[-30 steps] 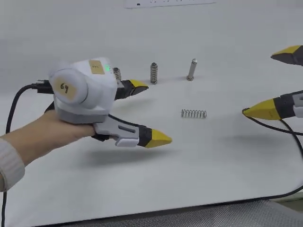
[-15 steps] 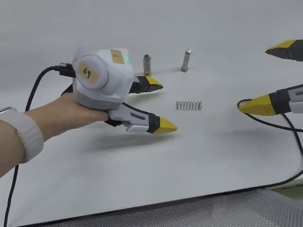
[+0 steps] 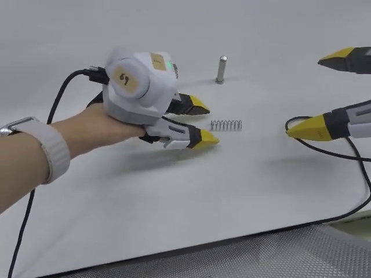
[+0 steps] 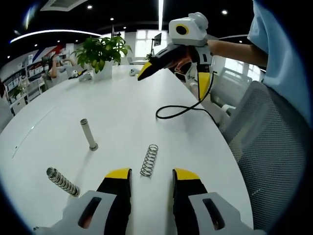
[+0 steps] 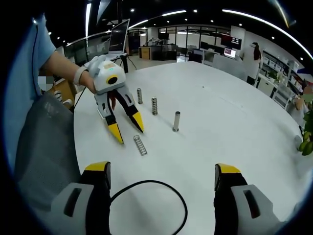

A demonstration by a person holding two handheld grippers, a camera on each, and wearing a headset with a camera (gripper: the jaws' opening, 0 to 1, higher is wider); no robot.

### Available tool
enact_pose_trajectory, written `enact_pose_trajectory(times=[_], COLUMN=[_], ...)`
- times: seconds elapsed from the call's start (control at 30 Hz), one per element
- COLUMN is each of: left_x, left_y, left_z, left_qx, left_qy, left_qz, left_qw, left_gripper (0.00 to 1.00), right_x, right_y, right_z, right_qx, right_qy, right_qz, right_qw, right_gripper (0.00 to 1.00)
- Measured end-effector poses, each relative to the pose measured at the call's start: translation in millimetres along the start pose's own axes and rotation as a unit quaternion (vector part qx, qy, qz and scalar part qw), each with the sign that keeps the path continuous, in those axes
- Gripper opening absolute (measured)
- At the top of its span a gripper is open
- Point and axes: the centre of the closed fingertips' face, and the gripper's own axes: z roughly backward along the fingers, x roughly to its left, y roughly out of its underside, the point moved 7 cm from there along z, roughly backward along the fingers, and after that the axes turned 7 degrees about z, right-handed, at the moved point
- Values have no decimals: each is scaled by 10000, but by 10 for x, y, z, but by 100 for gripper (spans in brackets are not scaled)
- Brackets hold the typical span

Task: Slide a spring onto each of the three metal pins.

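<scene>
A loose spring (image 3: 226, 124) lies flat on the white table, just ahead of my left gripper (image 3: 204, 122), which is open with yellow tips. In the left gripper view the spring (image 4: 149, 160) sits just past the gap between the left gripper (image 4: 152, 172) tips, untouched. A bare metal pin (image 3: 221, 69) stands upright behind it. Two pins wearing springs (image 5: 139, 95) (image 5: 154, 105) stand beside the bare pin (image 5: 176, 121); my left hand's gripper body hides most of them in the head view. My right gripper (image 3: 307, 95) hovers wide open to the right, holding nothing.
A black cable (image 3: 324, 152) loops on the table under the right gripper, and another cable (image 3: 35, 174) trails from the left gripper. The table's front edge (image 3: 232, 240) runs close to me. A potted plant (image 4: 100, 54) stands at the table's far end.
My left gripper has moved right toward the loose spring and its jaws have narrowed. The right gripper stays about where it was. The head camera shifted.
</scene>
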Motion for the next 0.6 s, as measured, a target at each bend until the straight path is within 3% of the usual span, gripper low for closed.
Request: enact_pose_trajectory(times=[0.3, 0.43, 0.6], left_x=[47, 51, 46], left_y=[-15, -42, -67], left_z=[-74, -89, -105], left_qx=[142, 157, 205], left_qy=[-141, -131, -84], left_qz=[-84, -102, -131], left_qw=[9998, 9997, 9997], left_gripper=[18, 11, 10], right_x=[-4, -5, 1], right_y=[30, 32, 16], right_z=[45, 44, 39], right_qx=[-27, -20, -29], right_qy=[12, 10, -1], right_qz=[-84, -93, -97], right_qw=[10000, 10000, 9999], right_gripper=[89, 89, 89])
